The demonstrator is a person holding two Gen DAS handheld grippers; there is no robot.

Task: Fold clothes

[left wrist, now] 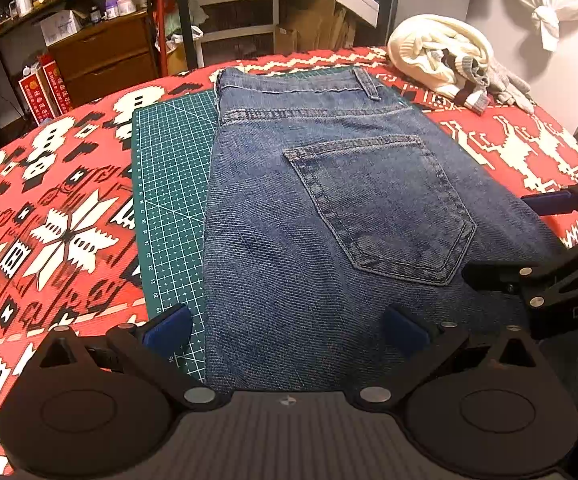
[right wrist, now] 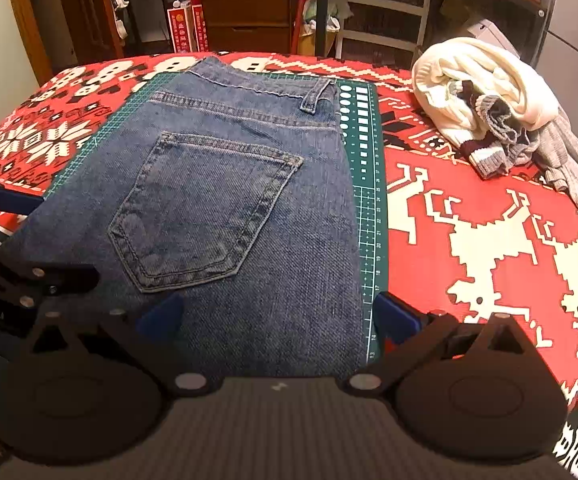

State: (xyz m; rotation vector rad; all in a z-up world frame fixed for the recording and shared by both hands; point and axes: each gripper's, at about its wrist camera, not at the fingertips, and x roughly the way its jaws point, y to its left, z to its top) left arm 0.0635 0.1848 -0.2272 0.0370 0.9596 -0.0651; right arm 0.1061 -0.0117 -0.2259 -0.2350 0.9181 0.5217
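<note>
Red patterned bench [right wrist: 489, 208] carries folded jeans [right wrist: 225, 200]; both the left gripper [left wrist: 285, 328] and right gripper [right wrist: 279, 320] hover released, next grasping the six-o'clock edge.

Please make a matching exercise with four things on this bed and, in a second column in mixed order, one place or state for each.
Things:
1. jeans
2. cutting mat
3. pile of clothes
4. left tongs

Places or states:
a. crumpled at the far right of the patterned blanket
b. open, over the near end of the denim
c. folded, back pocket facing up
d. lying flat under the denim

Pairs: 1-c, 2-d, 3-a, 4-b
</note>
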